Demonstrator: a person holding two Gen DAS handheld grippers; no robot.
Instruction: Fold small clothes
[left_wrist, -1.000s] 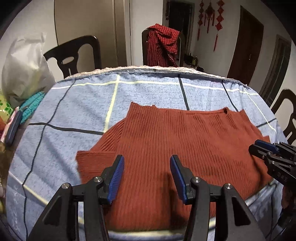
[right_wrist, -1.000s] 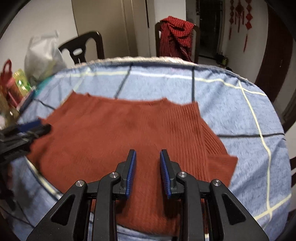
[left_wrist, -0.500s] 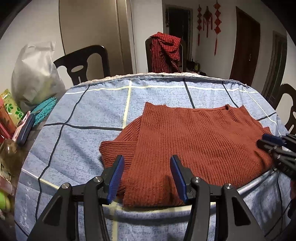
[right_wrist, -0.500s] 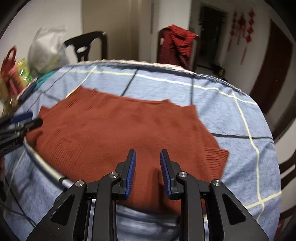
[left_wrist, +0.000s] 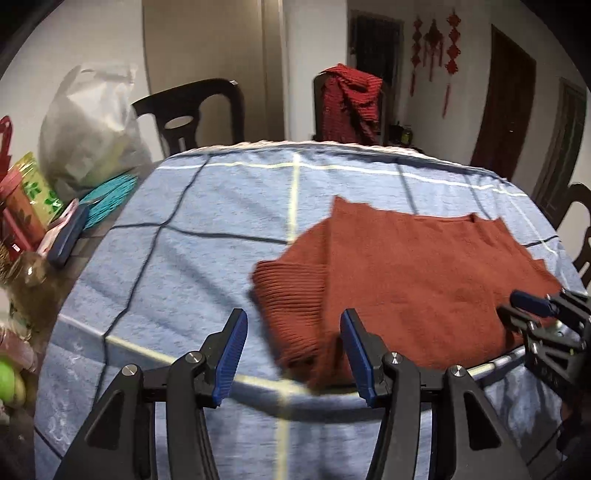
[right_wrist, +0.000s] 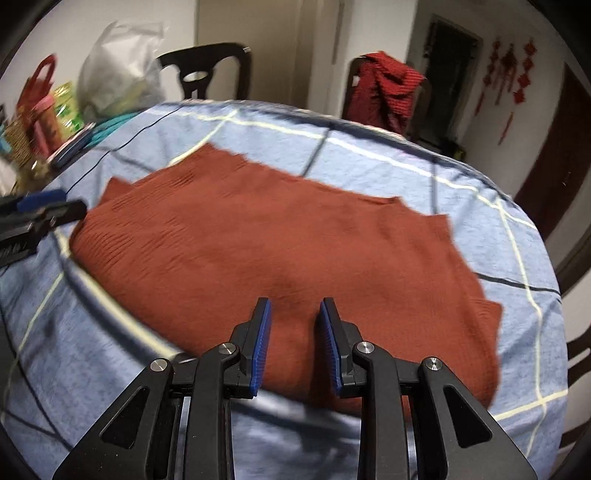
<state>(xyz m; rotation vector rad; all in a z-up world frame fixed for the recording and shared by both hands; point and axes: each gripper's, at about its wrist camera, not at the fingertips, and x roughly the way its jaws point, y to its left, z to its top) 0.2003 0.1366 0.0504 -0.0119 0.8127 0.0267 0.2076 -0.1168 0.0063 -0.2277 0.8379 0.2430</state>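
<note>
Left wrist view: the left hand-held gripper (left_wrist: 293, 350) is released, its blue-padded jaws spread wide and grasping nothing. A rust-red knit sweater (left_wrist: 406, 273) lies flat on the counter (left_wrist: 207, 266), which is covered by a blue checked cloth. The sweater's near edge reaches the counter's front rim, and its ribbed sleeve (left_wrist: 291, 291) is folded in along the side nearest this gripper's right jaw. The right hand-held gripper (left_wrist: 517, 310) reaches in from the far side of the sweater, tips at its edge; from here I cannot tell how its jaws stand. Beyond the sweater, a dark chair (left_wrist: 192, 110) and a chair draped in a red checked garment (left_wrist: 349, 103) stand behind the counter. A white plastic bag (left_wrist: 88, 129) sits off the counter's far corner, well apart from the sweater.

Right wrist view: the right hand-held gripper (right_wrist: 293, 347) is released too, its jaws parted narrowly over the sweater (right_wrist: 258, 243) near its front edge, nothing between the pads. The left hand-held gripper (right_wrist: 44, 208) shows side-on just beside the sweater's opposite end.
</note>
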